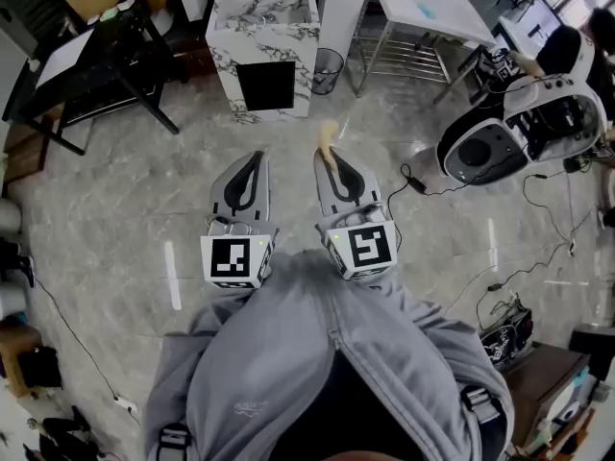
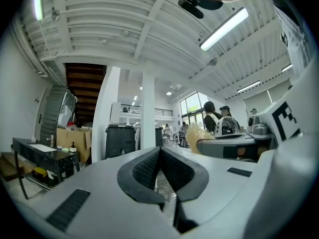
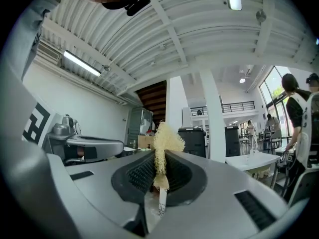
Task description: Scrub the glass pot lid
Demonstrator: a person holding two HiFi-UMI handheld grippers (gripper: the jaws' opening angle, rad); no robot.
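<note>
Bare floor (image 1: 288, 142) lies open ahead, bounded by the marble cabinet (image 1: 264, 46), wastebasket (image 1: 327, 69) and white machine (image 1: 553, 89).

We see our left gripper (image 2: 160, 153) with its jaws pressed together and nothing between them. At three o'clock sits the right gripper (image 2: 203, 146), a pale fibrous scrubber (image 2: 198, 132) at its tip. A black desk (image 2: 42, 152) stands at nine o'clock.

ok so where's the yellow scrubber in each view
Head view: the scrubber is at centre, sticking out ahead of the right tool.
Left gripper view: right of centre, a pale tuft beyond the right tool.
Right gripper view: centre, pinched upright between that tool's pads.
Shared landmark: the white pillar.
</note>
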